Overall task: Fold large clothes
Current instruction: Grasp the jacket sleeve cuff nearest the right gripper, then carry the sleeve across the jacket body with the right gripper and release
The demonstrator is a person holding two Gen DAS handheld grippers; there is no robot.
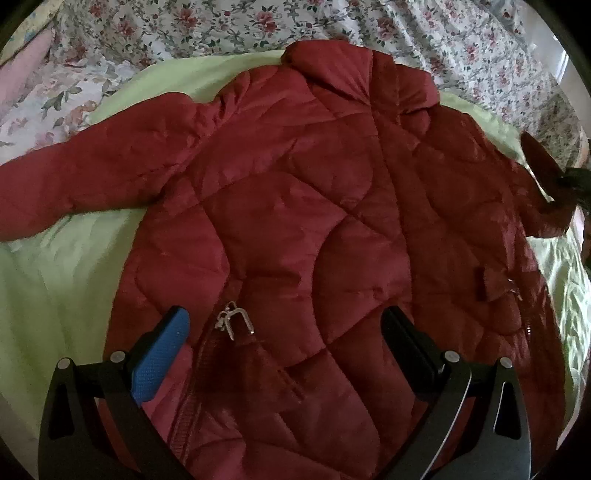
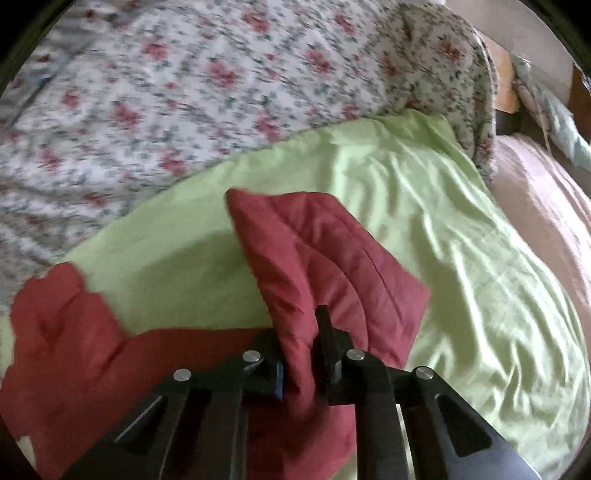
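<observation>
A dark red quilted jacket [image 1: 314, 206] lies spread flat on a light green sheet [image 1: 55, 280], collar far, one sleeve stretched out to the left. My left gripper [image 1: 284, 325] is open and empty, hovering over the jacket's lower part, with a metal zipper pull [image 1: 234, 319] between its fingers. My right gripper [image 2: 299, 332] is shut on the end of the jacket's right sleeve [image 2: 317, 251] and holds it lifted above the green sheet. The right gripper also shows at the right edge of the left wrist view [image 1: 569, 181], holding the sleeve.
A white floral bedcover [image 1: 332, 26] lies bunched behind the jacket. It also fills the far side of the right wrist view [image 2: 184, 92]. A pink blanket [image 2: 546, 221] lies at the right. A pocket tab with a metal snap [image 1: 495, 284] sits on the jacket's right side.
</observation>
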